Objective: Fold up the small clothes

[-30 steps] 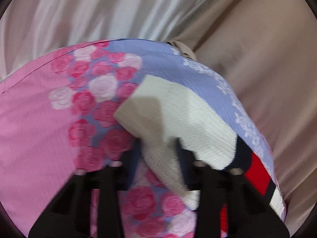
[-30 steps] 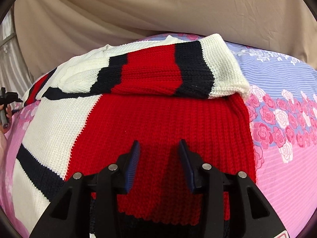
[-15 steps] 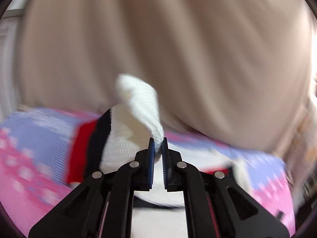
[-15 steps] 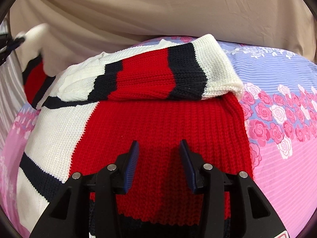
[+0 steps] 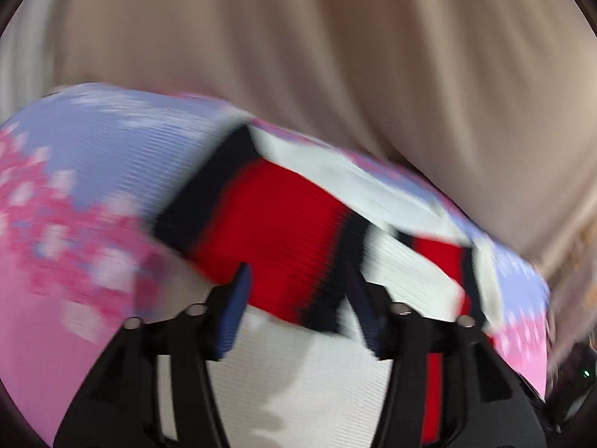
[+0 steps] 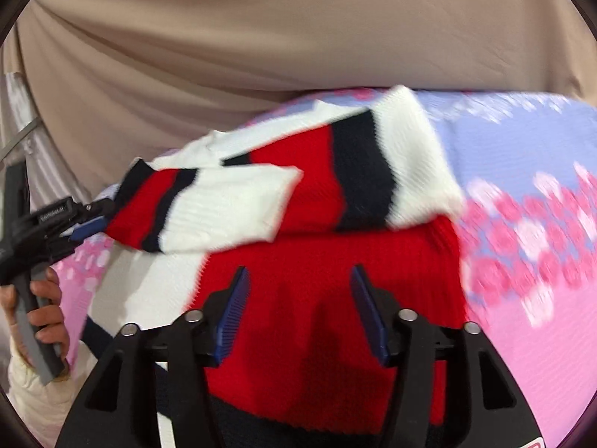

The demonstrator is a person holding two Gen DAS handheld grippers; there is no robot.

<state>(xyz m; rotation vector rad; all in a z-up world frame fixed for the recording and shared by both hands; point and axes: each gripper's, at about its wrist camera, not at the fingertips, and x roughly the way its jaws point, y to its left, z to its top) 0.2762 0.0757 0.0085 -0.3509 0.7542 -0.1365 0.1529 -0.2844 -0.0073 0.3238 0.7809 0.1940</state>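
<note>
Swung inward since before, the sleeve (image 6: 224,209) lies across the sweater (image 6: 328,298) on the floral bedsheet (image 6: 522,336). Left gripper (image 5: 298,310), jaws just opened, seems empty despite blur; right gripper (image 6: 298,313) has just widened, holding nothing. Only the right view shows the hand (image 6: 41,310) at the sheet's left edge.

Even soft light, motion blur, fisheye edges
</note>
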